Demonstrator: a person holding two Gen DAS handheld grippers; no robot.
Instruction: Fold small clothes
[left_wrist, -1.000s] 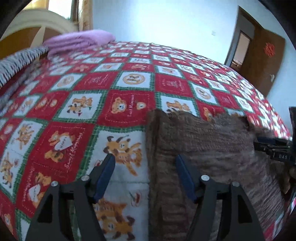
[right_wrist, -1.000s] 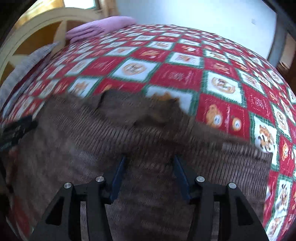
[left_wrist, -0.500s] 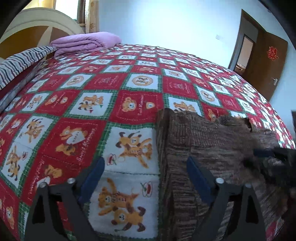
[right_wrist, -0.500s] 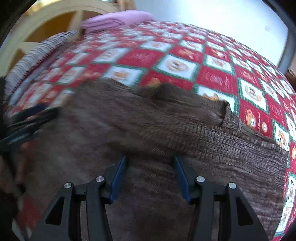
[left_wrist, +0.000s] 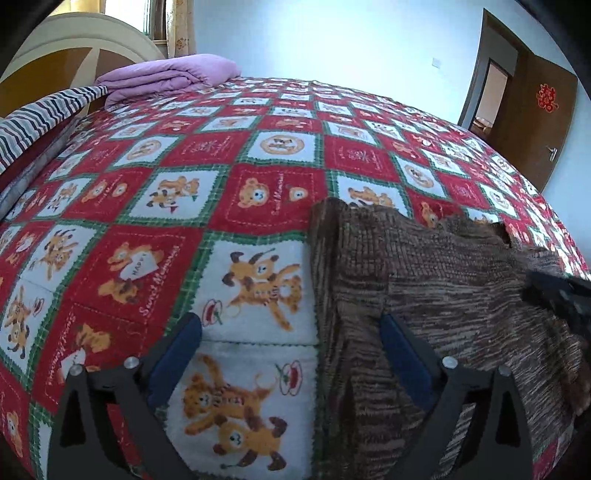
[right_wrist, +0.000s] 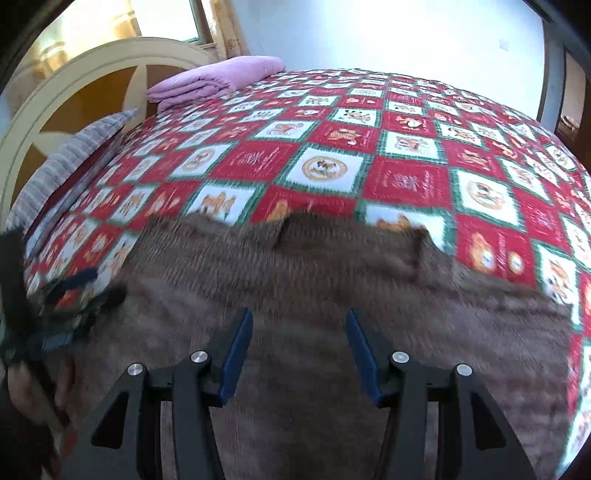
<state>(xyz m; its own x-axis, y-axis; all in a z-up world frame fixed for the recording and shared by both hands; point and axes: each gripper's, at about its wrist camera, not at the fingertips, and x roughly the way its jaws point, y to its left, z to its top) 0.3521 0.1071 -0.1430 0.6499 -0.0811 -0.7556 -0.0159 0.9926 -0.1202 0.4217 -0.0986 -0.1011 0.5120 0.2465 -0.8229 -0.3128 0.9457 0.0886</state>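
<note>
Left wrist: brown knit garment (left_wrist: 436, 288) under left tool's (left_wrist: 291, 350) right finger

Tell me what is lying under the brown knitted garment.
The brown knitted garment lies on the red bear-patterned bedspread, which shows all around it. Whatever is beneath its middle is covered and cannot be seen.

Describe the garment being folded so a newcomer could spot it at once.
Start from the bed's red-and-white teddy-bear quilt. At its near edge, under both grippers' open fingers, lies a brown knit sweater. It is the only dark ribbed piece; the folded purple blanket sits far off by the headboard.
</note>
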